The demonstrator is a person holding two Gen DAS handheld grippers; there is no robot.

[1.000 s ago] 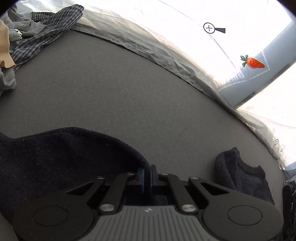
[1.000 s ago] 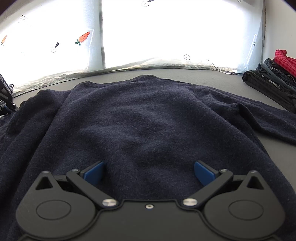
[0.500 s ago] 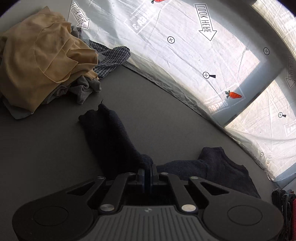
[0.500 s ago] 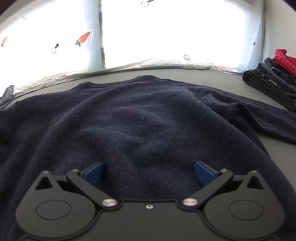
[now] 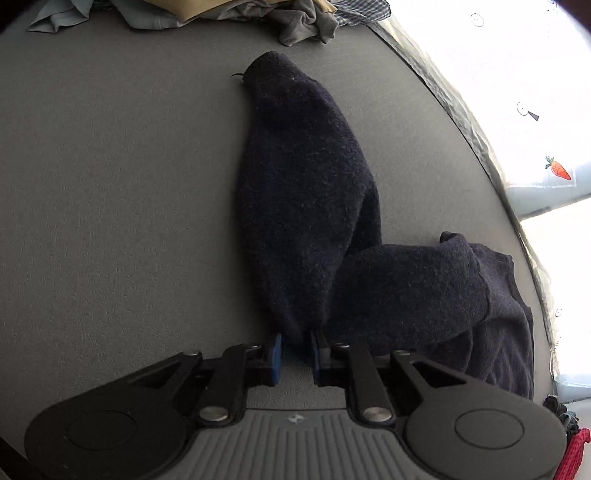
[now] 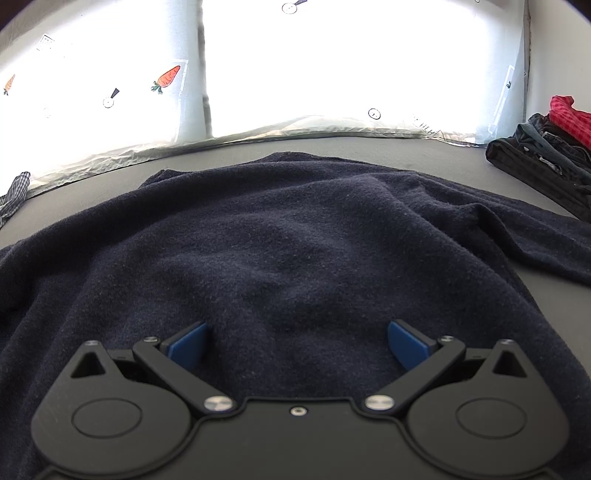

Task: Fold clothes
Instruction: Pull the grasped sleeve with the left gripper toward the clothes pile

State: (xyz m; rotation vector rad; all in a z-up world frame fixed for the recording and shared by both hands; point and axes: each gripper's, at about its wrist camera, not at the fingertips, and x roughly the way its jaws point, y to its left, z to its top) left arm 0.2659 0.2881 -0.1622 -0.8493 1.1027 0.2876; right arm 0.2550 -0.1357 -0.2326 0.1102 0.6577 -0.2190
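Since a second earlier, your left gripper had dragged the sweater's sleeve out across the desk, and the sleeve now lay stretched straight toward the pile of unfolded clothes at the far edge. Its jaws had just been opening: a small gap showed between the blue pads, with the sleeve's near end between them, and from the picture I could not say whether the pads were pressing on the cloth.

You were early in the fold, by my judgement. The navy sweater lay spread flat on the desk, body smoothed but softly rumpled, thick and fuzzy in texture. Its other sleeve trailed out to the right, unfolded. Both sleeves and the body folds seemed left to do.

Your right gripper rested over the sweater's lower body with its jaws wide apart, gripping nothing.

Beyond, a folded stack of dark and red garments sat at the desk's right, beside the bright, carrot-printed backdrop.
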